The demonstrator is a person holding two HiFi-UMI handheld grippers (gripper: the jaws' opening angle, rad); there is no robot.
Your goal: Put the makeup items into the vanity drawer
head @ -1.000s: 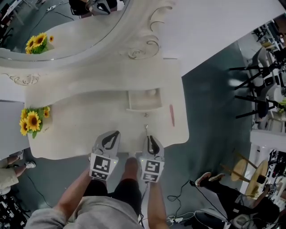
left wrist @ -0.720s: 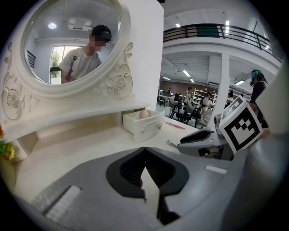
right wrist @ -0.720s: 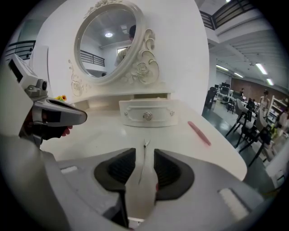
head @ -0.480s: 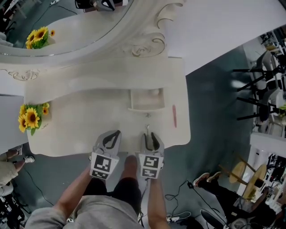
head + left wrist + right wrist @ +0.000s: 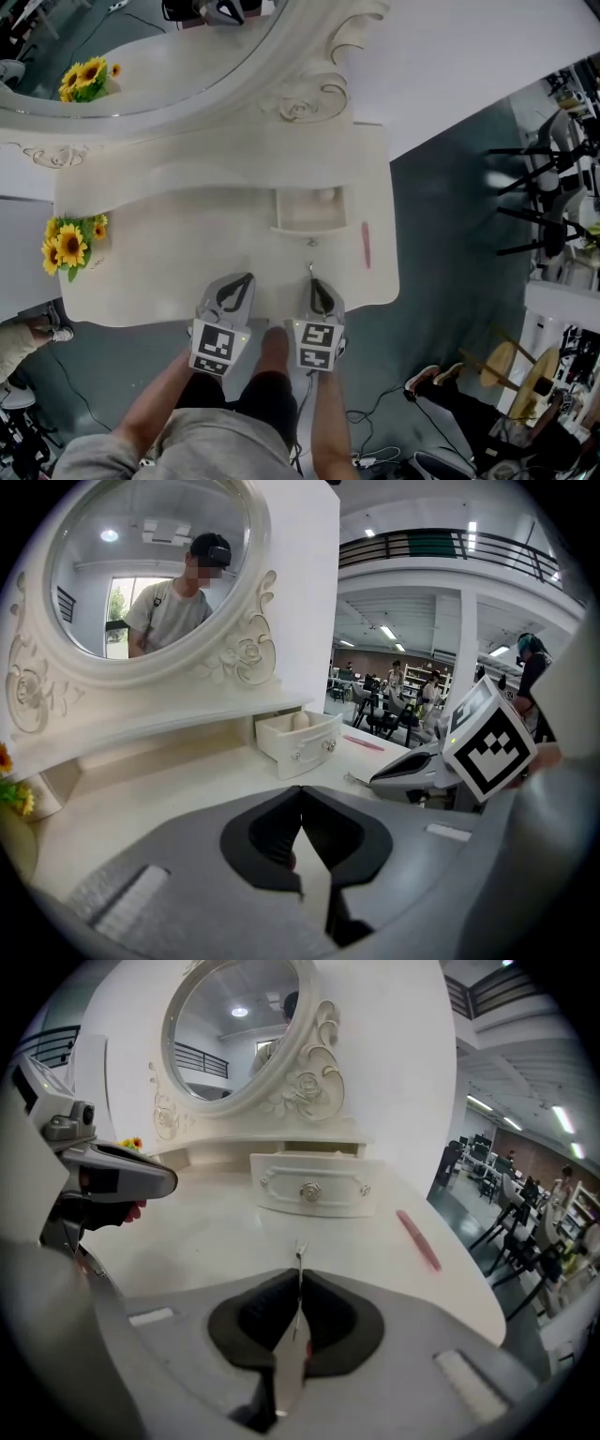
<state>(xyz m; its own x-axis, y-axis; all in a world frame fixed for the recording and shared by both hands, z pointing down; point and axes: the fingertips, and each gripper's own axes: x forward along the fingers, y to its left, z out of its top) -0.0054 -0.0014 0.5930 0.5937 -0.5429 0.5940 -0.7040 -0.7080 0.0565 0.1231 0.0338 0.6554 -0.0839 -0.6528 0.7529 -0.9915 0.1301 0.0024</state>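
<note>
Clamping down right now, the right gripper (image 5: 299, 1274) has just been closing its jaws, and they now pinch a thin metal tool (image 5: 300, 1252) between them. The tool's silver tip pokes out past the jaws, pointing toward the drawer front, and the gripper tilts down over the near edge of the tabletop (image 5: 169, 267). Just beside it, on the person's other side, the left gripper (image 5: 301, 789) sits with its jaws brought together at the tips and nothing showing between them, also low over the near edge.

Moving outward, the small white drawer (image 5: 307, 210) stands pulled open straight ahead of the right gripper, a short way beyond the tool's tip and not touching it. Inside, toward the back right corner, lies a pale rounded item (image 5: 323, 196). Off to the right of the drawer, a pink stick (image 5: 366, 244) lies flat on the tabletop, lengthwise front to back, apart from both the drawer and the grippers.

Further out, at the far left end of the tabletop, a bunch of sunflowers (image 5: 67, 247) stands. The oval mirror (image 5: 141, 47) in its carved white frame rises behind the drawer.
</note>
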